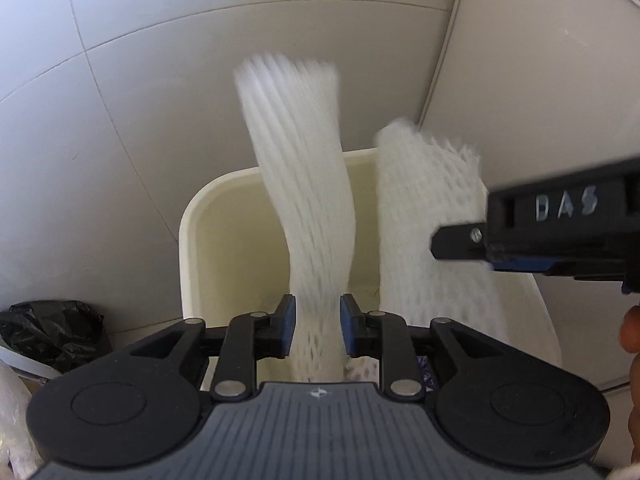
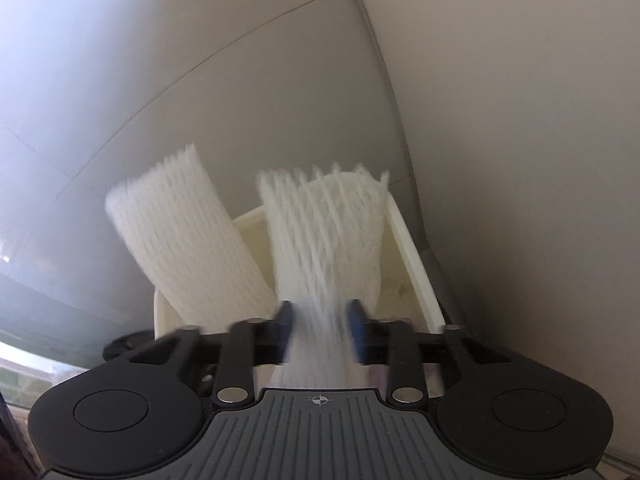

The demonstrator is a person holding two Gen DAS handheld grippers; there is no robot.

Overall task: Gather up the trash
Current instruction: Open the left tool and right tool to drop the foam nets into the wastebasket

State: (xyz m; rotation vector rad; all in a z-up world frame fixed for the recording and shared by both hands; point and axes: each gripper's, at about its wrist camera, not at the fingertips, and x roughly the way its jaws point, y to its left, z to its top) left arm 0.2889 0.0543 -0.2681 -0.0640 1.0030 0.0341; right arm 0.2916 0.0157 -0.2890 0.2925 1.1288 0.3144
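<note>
Left wrist alone shows a black bag (image 1: pixel 52 332); left hand-held gripper (image 1: pixel 318 320) and right hand-held gripper (image 2: pixel 320 320) stand parted around foam nets (image 1: pixel 304 160).

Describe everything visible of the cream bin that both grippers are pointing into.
The bin is a cream, smooth plastic-looking container with rounded corners and a thick rim, open-topped, standing upright on pale floor tiles beside a wall. Two white foam net sleeves reach into it, one between the left gripper's fingers, one between the right gripper's. Small debris specks show inside; the bottom is mostly hidden.

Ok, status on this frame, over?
Left claw, right claw open above cream plastic bin. White foam mesh sleeves loose between both, blurred, likely dropping. Nothing blocking.
</note>
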